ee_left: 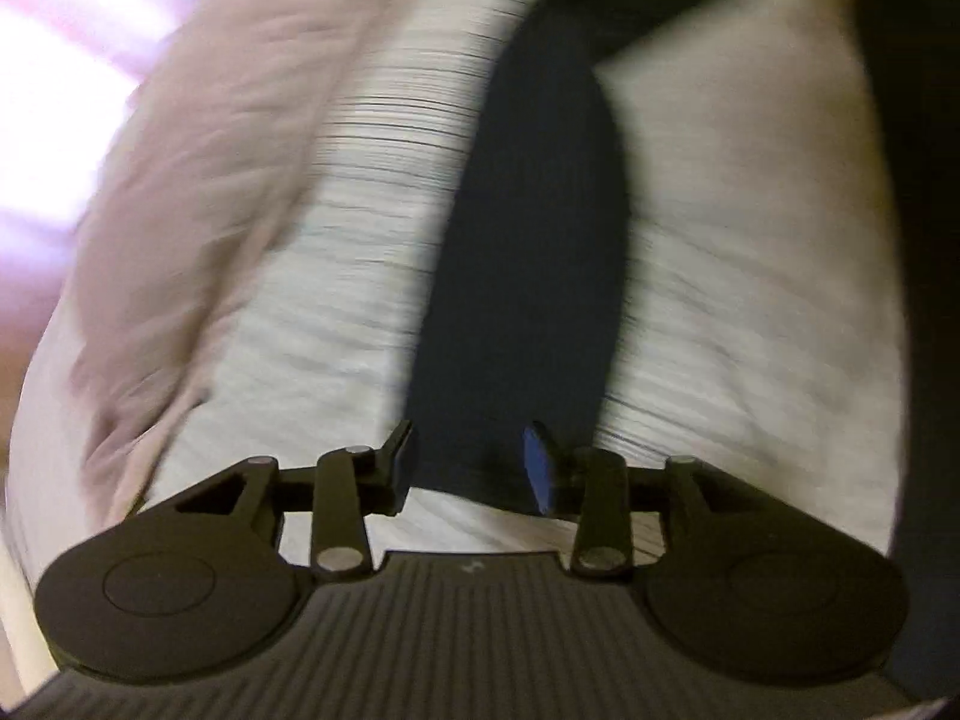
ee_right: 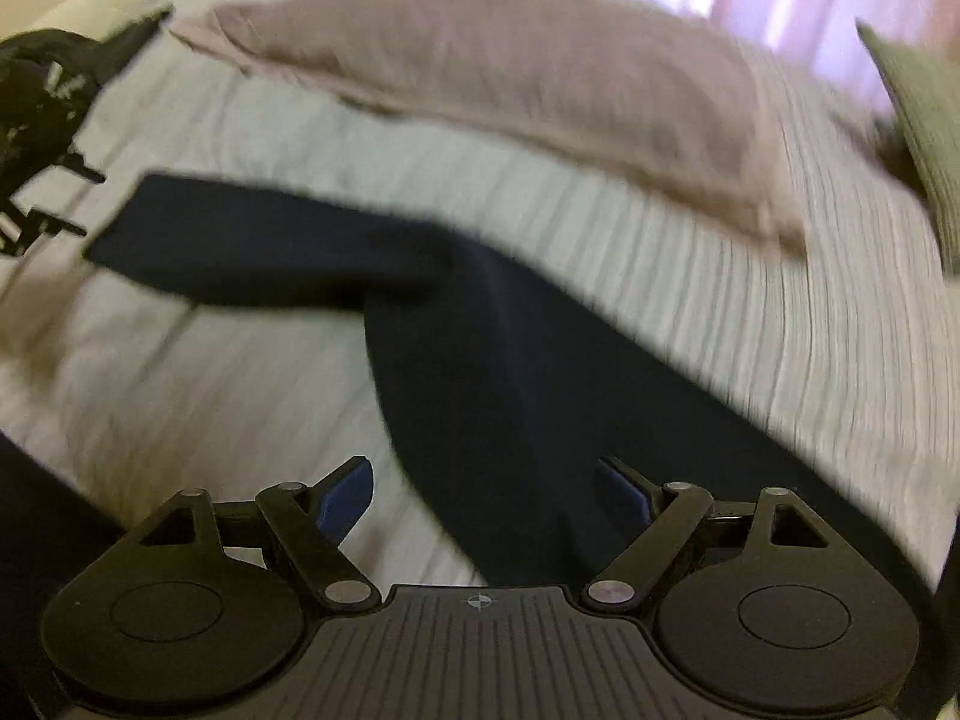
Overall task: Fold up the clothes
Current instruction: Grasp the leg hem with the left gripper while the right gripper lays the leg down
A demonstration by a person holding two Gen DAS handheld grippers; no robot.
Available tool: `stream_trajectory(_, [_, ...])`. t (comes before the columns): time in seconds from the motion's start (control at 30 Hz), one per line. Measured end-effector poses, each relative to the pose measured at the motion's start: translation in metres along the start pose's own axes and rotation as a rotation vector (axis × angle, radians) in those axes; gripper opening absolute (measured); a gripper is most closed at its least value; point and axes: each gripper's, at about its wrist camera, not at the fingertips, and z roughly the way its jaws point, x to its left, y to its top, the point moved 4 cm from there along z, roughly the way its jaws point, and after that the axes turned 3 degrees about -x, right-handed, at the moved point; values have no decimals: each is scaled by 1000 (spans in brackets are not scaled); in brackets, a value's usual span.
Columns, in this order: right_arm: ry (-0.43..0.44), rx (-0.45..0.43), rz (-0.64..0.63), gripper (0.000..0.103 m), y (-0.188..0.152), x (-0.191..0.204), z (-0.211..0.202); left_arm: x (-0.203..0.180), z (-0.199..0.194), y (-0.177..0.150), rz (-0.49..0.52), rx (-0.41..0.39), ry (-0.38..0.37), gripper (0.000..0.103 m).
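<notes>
A dark navy garment (ee_right: 480, 360) lies on the white striped bedcover (ee_right: 750, 330), one long part reaching left and another running toward the camera. In the left wrist view the same garment (ee_left: 528, 240) is a long dark strip running away from the fingers. My left gripper (ee_left: 471, 450) is open, and the strip's near end lies in the gap below its blue pads (ee_left: 540, 468); they do not press on it. My right gripper (ee_right: 483, 480) stands wide open above the garment, holding nothing. Both views are motion-blurred.
A pale pink pillow (ee_right: 510, 90) lies across the bed beyond the garment, and shows again as the pillow (ee_left: 210, 180). A green cushion (ee_right: 924, 120) sits at the far right. The other gripper's black frame (ee_right: 42, 120) shows at the left edge. Pink curtains hang behind.
</notes>
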Motion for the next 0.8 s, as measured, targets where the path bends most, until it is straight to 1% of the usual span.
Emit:
stream_trajectory(0.1, [-47,50,15,83,-24,-2,7,-30,29,-9,128,18,16,35])
stream_trajectory(0.17, [-81,66,19,83,-34,-3,8,-36,47,-16,165,31,29,31])
stream_trajectory(0.2, [-97,74,10,83,-37,-2,8,-35,49,-17,159,30,20,18])
stream_trajectory(0.23, [-114,83,2,83,-39,-1,7,-33,48,-18,149,26,12,8])
stream_trajectory(0.3, [-147,100,-15,83,-45,0,6,-17,32,-22,97,3,21,7])
stream_trajectory(0.37, [-177,114,-28,83,-50,2,4,11,3,-29,13,-23,61,6])
stream_trajectory(0.4, [-183,106,-24,83,-51,3,2,28,-13,-34,-24,-28,92,5])
stream_trajectory(0.43, [-190,101,-19,83,-51,4,0,45,-30,-42,-54,-21,136,5])
stream_trajectory(0.47, [-199,101,-10,83,-52,5,-1,58,-41,-50,-80,-9,161,5])
stream_trajectory(0.53, [-215,102,7,83,-54,7,-4,74,-55,-64,-118,14,164,6])
stream_trajectory(0.63, [-230,120,12,83,-61,13,3,56,-43,-71,-61,36,140,6])
stream_trajectory(0.7, [-223,137,5,83,-68,17,8,43,-28,-72,-24,47,128,6])
stream_trajectory(0.8, [-222,155,-33,83,-79,23,16,28,-9,-74,19,59,104,6])
